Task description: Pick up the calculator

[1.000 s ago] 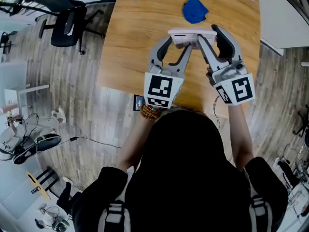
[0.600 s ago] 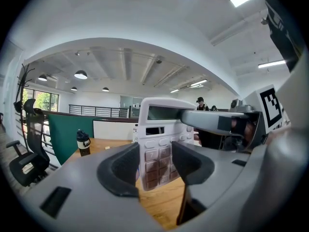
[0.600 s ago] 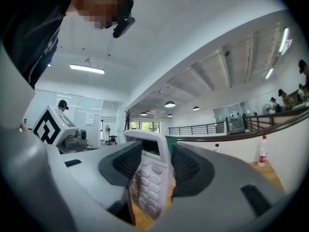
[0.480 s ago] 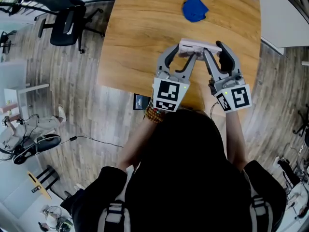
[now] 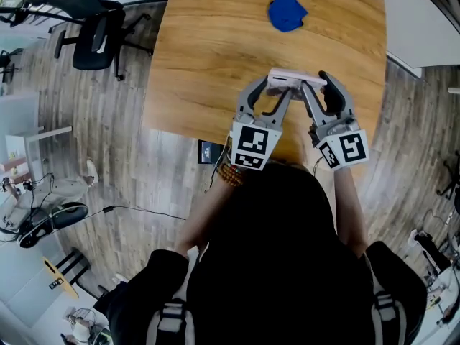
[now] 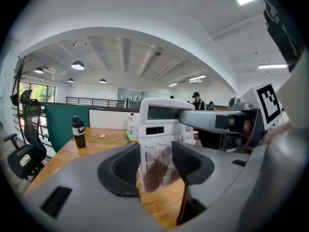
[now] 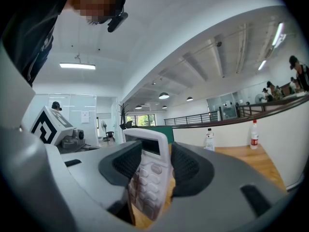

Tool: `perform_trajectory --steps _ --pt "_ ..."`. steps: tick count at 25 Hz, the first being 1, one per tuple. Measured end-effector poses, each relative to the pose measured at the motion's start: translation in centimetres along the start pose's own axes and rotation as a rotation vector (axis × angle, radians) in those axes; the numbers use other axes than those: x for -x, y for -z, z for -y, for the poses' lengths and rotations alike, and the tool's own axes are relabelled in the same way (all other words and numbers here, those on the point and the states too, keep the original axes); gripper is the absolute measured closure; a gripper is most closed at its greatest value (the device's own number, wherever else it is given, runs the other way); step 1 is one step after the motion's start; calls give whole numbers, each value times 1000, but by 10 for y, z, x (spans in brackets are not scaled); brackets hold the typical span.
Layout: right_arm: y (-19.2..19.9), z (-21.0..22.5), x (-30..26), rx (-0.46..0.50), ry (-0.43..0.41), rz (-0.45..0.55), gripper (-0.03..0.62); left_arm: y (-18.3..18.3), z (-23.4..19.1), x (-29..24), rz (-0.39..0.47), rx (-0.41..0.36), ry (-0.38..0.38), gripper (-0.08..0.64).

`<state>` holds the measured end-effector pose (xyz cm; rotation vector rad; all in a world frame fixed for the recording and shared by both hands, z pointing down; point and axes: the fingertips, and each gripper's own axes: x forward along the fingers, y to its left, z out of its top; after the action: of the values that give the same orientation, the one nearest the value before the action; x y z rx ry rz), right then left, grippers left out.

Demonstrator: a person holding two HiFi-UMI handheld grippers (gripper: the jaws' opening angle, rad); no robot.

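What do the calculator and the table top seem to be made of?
The calculator is probably plastic: a smooth white matte casing with moulded keys. The table looks like wood or wood-grain laminate, light brown with visible grain streaks; I cannot tell which.

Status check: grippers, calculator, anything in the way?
Both shut: left gripper, right gripper on white plastic calculator. Calculator upright above wooden table. Nothing blocking; blue cloth well clear.

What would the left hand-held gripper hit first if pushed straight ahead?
The calculator clamped in its own jaws; just past it, probably the right hand-held gripper, though depth is unclear.
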<state>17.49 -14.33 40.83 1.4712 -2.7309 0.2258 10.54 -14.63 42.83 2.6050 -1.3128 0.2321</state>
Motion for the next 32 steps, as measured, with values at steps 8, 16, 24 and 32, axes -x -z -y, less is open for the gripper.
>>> perform_trajectory --steps 8,16,24,32 --pt "11 -9 -5 -19 -6 -15 399 10 -9 5 -19 -4 -26 333" --pt "22 -7 -6 -21 -2 -49 394 21 -9 4 -41 8 -28 333" --pt "33 -9 -10 -38 -6 -82 394 31 -13 5 -62 6 -43 333" --pt "38 -10 -8 -40 -3 -94 394 35 -11 6 -66 3 -48 333"
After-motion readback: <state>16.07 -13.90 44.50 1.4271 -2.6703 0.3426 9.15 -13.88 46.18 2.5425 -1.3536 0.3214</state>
